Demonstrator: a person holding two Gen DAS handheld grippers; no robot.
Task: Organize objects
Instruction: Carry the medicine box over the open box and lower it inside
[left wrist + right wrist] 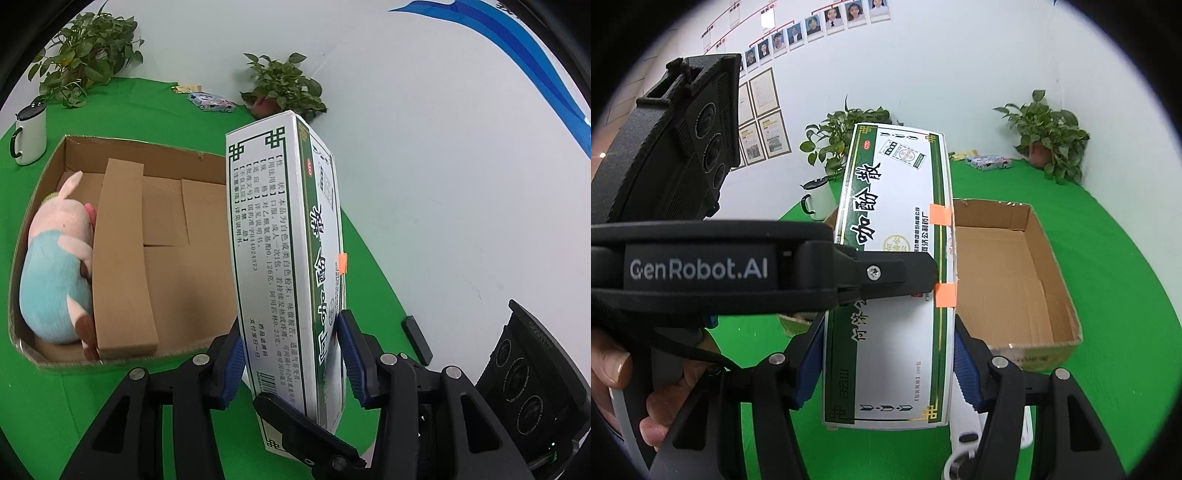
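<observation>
A long white and green medicine carton with orange tape tabs hangs in the air above the green tabletop. My left gripper is shut on its narrow sides, a blue pad on each side. In the right wrist view the carton shows its broad printed face, and my right gripper is shut on its near end. The left gripper's finger reaches across that face from the left. Beside the carton stands an open cardboard box holding a pink and blue plush pig and a cardboard divider.
A white mug stands left of the cardboard box. Two potted plants and a flat packet line the table's far edge against the white wall. A small black bar lies at right. A hand grips the left handle.
</observation>
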